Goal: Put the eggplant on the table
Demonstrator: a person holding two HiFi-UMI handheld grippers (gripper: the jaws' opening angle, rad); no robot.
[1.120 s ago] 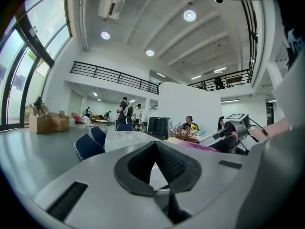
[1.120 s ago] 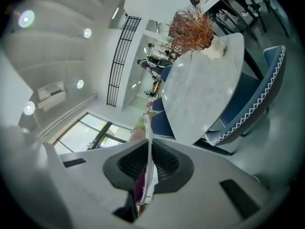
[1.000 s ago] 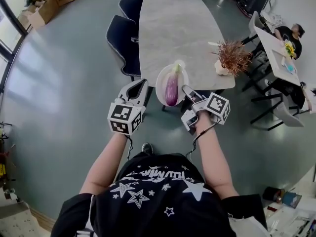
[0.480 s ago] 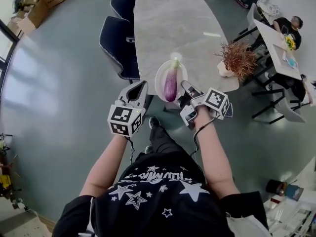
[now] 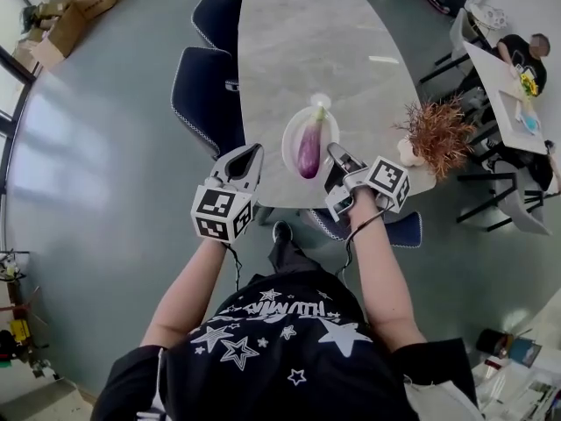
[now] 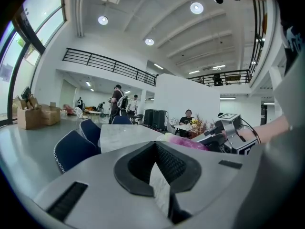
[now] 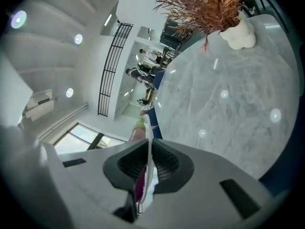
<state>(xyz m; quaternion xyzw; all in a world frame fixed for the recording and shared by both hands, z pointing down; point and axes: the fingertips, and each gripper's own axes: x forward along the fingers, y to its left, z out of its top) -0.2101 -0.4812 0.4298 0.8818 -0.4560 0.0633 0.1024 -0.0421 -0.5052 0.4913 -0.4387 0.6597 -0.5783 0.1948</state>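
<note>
A purple eggplant (image 5: pixel 308 150) with a green stem lies on a white plate (image 5: pixel 289 139). My right gripper (image 5: pixel 336 154) is shut on the plate's near right rim and holds it over the near end of the grey marble table (image 5: pixel 307 51). In the right gripper view the plate's rim (image 7: pixel 148 142) stands edge-on between the pads, with the eggplant (image 7: pixel 138 185) beside it. My left gripper (image 5: pixel 248 156) is just left of the plate, jaws together and holding nothing. From the left gripper view the eggplant (image 6: pixel 186 142) shows to the right.
A dried plant in a white vase (image 5: pixel 434 130) stands on the table's near right corner. Dark blue chairs (image 5: pixel 206 90) line the table's left side and another (image 5: pixel 399 229) is at the near end. A person sits at a second table (image 5: pixel 517 68) on the right.
The person has stepped toward the table. The plate with the eggplant, earlier off the table's near edge, is now over the tabletop. Both grippers keep their grip state.
</note>
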